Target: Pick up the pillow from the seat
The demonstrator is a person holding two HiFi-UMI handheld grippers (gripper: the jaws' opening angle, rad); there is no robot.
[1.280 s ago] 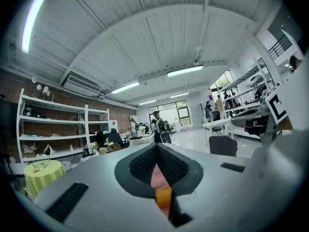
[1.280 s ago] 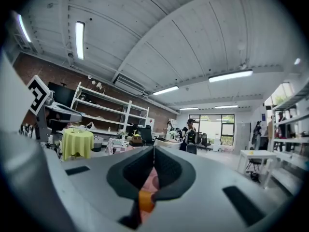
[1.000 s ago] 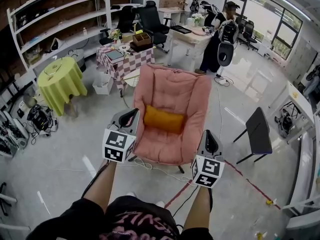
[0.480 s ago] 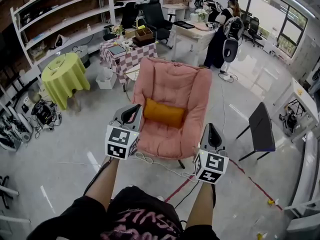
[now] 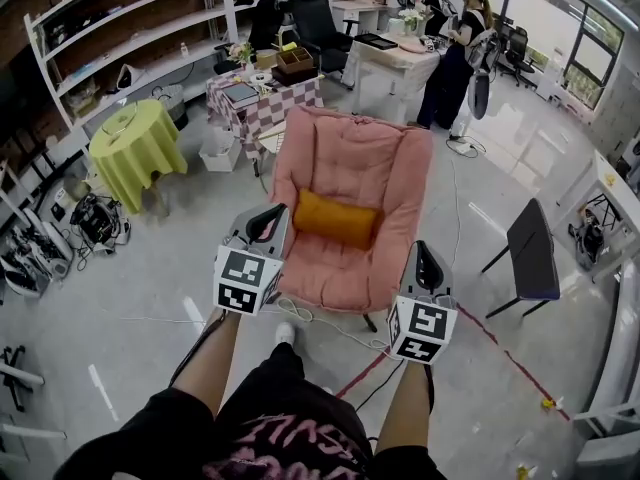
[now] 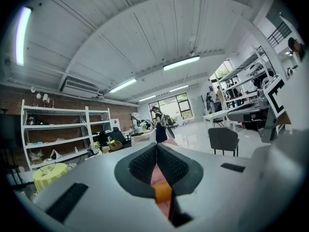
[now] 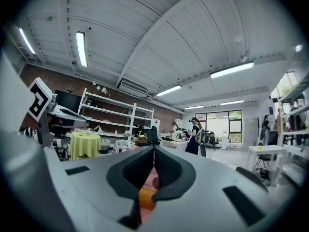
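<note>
Straight ahead of me, where the seat of the pink armchair (image 5: 352,163) meets its back, the orange pillow (image 5: 336,219) lies crosswise, with nothing touching it. My left gripper (image 5: 270,216) hangs in front of the armchair's left edge, short of the pillow and a little to its left. My right gripper (image 5: 427,256) hangs by the front right corner of the seat, lower in the head view and well apart from the pillow.

Both pairs of jaws are pressed together with nothing between them. In the left gripper view the dark pads of the left gripper (image 6: 157,158) meet in a thin line, and below it a sliver of the pillow (image 6: 163,191) and the pink cushion show far off. The right gripper view gives the same: the right gripper (image 7: 153,159) is closed and empty, with the pillow (image 7: 146,197) a small orange patch beyond it.

Around the armchair stand a round table with a yellow-green cloth (image 5: 130,148) to the left, a checkered table (image 5: 262,103) behind it, a dark chair (image 5: 530,256) to the right, and a person (image 5: 455,60) at a desk at the back.
</note>
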